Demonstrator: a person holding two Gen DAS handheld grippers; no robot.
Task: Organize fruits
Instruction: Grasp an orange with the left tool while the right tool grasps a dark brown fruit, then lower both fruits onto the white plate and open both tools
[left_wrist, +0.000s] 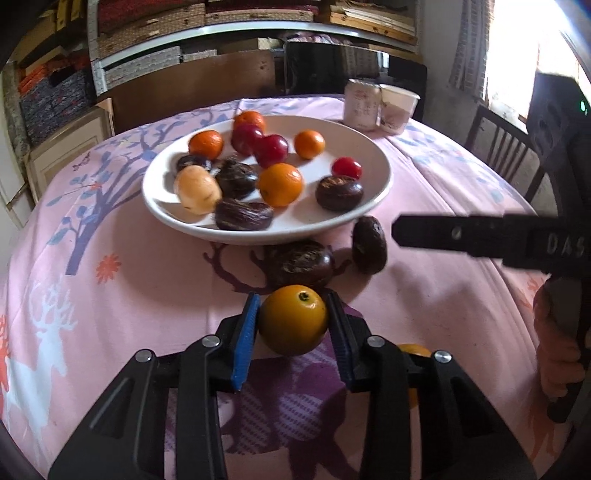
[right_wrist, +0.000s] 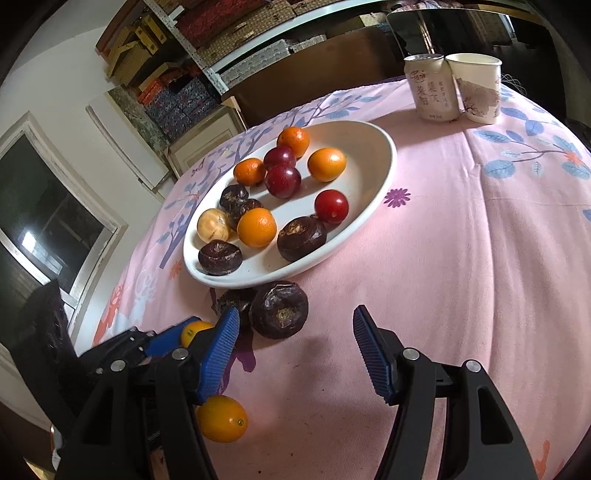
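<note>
Left fingers (left_wrist: 245, 334) pinch glossy orange kumquat (left_wrist: 293, 319), dark stem dimple up.

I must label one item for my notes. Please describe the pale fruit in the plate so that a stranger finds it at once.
Find the white plate on the pink tablecloth. At its left edge lies the pale fruit, beside dark brown ones. It is the only beige one.
</note>
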